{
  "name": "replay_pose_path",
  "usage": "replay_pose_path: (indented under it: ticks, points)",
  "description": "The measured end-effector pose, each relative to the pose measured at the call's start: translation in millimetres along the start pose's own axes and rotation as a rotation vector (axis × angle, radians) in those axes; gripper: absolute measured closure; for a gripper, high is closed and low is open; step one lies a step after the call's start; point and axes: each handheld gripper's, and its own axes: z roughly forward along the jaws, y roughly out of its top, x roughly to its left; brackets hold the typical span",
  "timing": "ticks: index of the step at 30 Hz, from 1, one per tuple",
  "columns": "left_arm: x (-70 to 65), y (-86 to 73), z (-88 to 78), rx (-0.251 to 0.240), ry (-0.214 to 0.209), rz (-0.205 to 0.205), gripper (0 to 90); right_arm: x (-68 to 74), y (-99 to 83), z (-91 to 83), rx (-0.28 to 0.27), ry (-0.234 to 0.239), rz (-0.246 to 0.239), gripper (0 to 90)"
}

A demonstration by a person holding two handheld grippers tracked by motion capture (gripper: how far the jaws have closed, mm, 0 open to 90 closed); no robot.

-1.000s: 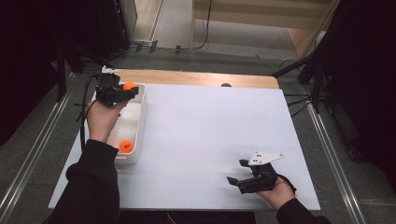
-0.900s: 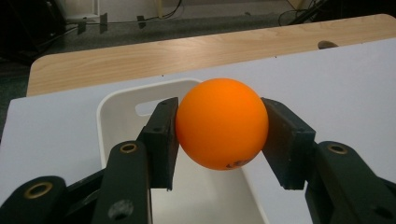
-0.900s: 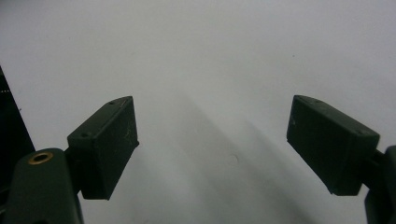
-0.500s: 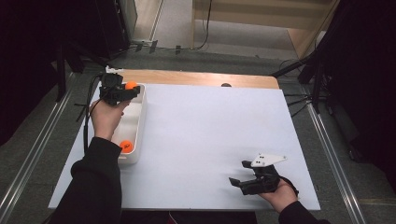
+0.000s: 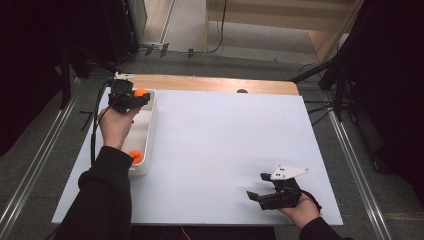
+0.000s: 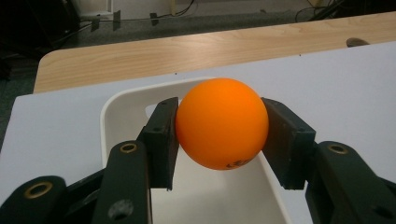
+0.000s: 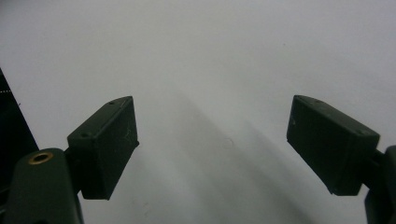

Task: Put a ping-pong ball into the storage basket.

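We start with the white sheet [image 5: 220, 150] that covers most of the table and fills the middle of the high view; at its left edge stands the white tray [image 5: 152, 120], long and narrow. At the upper left of that frame our left gripper [image 5: 131, 99] holds an orange ball [image 5: 140, 92] over the far end of the tray, and a second orange ball [image 5: 136, 157] lies inside at the near end. At the lower right our right gripper [image 5: 260, 196] hovers low over bare sheet, its jaws spread wide and empty.

We judge the main risk to be the ball itself: it is smooth and round, and pinched only at two spots on its sides. If we loosen the hold while it hangs near the rim, it may strike the edge, bounce out and roll away across the sheet. A drop from high up could also make it hop out of the shallow tray.

The left gripper view settles what the high view leaves small: both pads [image 6: 161, 135] press flat on the orange ball [image 6: 222, 122], with the tray [image 6: 112, 105] directly beneath. The right gripper view confirms the gap between its pads [image 7: 105, 144] is bare. Only from above do we see the second ball.
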Motion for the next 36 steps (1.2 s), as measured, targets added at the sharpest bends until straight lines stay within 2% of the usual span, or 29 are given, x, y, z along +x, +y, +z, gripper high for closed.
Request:
replay_pose_path:
  ticks: [10,18,24,28,33,36]
  points:
    - [5.4,-5.9,7.8,0.019,-0.002,-0.037,50.3,0.2,0.1,-0.1,0.002,-0.001,-0.002,15.0]
    - [4.8,-9.9,14.5,0.044,0.012,-0.029,50.3,0.3,0.1,0.1,0.003,-0.003,-0.002,15.0]
    - [7.9,-12.7,20.0,0.071,0.013,-0.053,50.4,0.3,0.1,0.2,0.005,-0.001,-0.002,15.0]
    - [7.8,-12.9,21.4,0.083,0.022,-0.054,50.4,0.3,0.1,0.4,0.005,-0.002,-0.005,15.0]
    - [5.8,-14.9,27.2,0.137,0.03,-0.025,50.3,0.3,0.0,0.5,0.007,0.001,-0.007,15.0]
    - [5.9,-14.7,27.0,0.135,0.034,-0.033,50.2,0.3,-0.1,0.5,0.007,0.0,-0.008,15.0]
